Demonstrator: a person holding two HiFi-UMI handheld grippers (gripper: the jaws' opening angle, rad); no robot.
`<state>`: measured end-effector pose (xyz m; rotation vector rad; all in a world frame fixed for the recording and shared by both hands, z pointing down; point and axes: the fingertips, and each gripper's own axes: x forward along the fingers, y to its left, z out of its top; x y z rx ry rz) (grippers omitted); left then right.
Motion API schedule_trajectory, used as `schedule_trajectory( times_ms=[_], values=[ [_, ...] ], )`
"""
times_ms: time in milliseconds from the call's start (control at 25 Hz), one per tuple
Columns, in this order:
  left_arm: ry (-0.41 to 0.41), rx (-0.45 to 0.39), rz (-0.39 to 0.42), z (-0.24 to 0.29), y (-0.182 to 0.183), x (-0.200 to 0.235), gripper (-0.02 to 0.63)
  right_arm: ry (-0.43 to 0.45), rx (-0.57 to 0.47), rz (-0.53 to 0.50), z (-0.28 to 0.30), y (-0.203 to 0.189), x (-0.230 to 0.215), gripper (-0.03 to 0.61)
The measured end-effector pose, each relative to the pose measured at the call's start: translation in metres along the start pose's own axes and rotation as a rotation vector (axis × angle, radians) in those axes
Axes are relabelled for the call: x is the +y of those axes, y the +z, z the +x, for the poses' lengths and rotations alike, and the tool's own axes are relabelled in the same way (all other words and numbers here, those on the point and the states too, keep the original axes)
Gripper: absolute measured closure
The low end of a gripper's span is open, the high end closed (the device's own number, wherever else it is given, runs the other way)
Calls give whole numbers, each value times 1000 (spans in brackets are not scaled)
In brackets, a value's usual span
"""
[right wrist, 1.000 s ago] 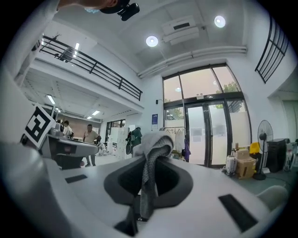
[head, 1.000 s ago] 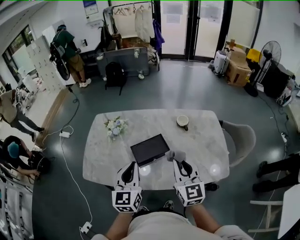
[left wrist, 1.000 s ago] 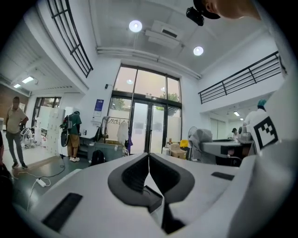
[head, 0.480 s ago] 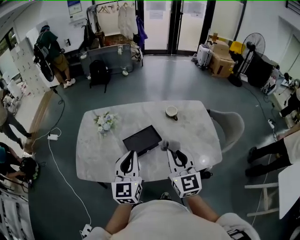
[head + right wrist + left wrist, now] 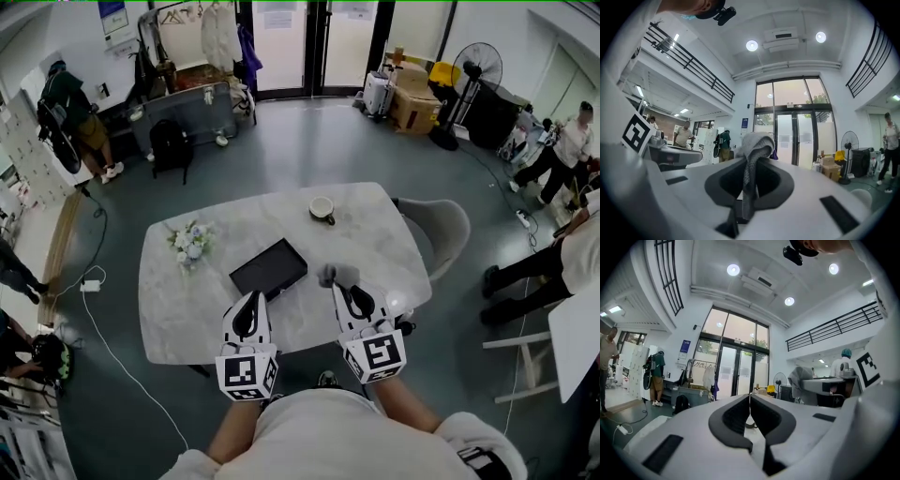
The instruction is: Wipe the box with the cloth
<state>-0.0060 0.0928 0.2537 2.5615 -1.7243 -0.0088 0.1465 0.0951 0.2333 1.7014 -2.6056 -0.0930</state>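
A tall, open hall like an office lobby or studio: glass entrance doors (image 5: 323, 42), mezzanine railing (image 5: 839, 326), recessed ceiling lights (image 5: 733, 270), clothes rack (image 5: 220, 33), cardboard boxes (image 5: 412, 105), pedestal fan (image 5: 475, 66), marble worktop (image 5: 187, 305).

Grey polished floor (image 5: 309, 159). Glazed doors (image 5: 319, 42) on far wall, clothes rack (image 5: 211, 33) to their left, cardboard boxes (image 5: 412, 103) and standing fan (image 5: 475, 67) to right. White marble table (image 5: 375, 234), grey chair (image 5: 441, 230) at right end. Recessed ceiling lights (image 5: 752, 45) lit.

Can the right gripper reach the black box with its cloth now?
Probably yes: the right gripper, shut on the grey cloth, is just right of the black box, with only bare table between them.
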Motion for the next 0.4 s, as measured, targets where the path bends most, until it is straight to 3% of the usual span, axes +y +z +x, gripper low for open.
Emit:
schedule_trajectory(
  times_ms=[240, 400],
  values=[
    [-41, 18, 3, 3, 0, -9, 586, -24, 2, -4, -8, 4, -4, 534],
    [-27, 15, -16, 3, -3, -8, 586, -18, 5, -14, -7, 5, -6, 534]
  ],
)
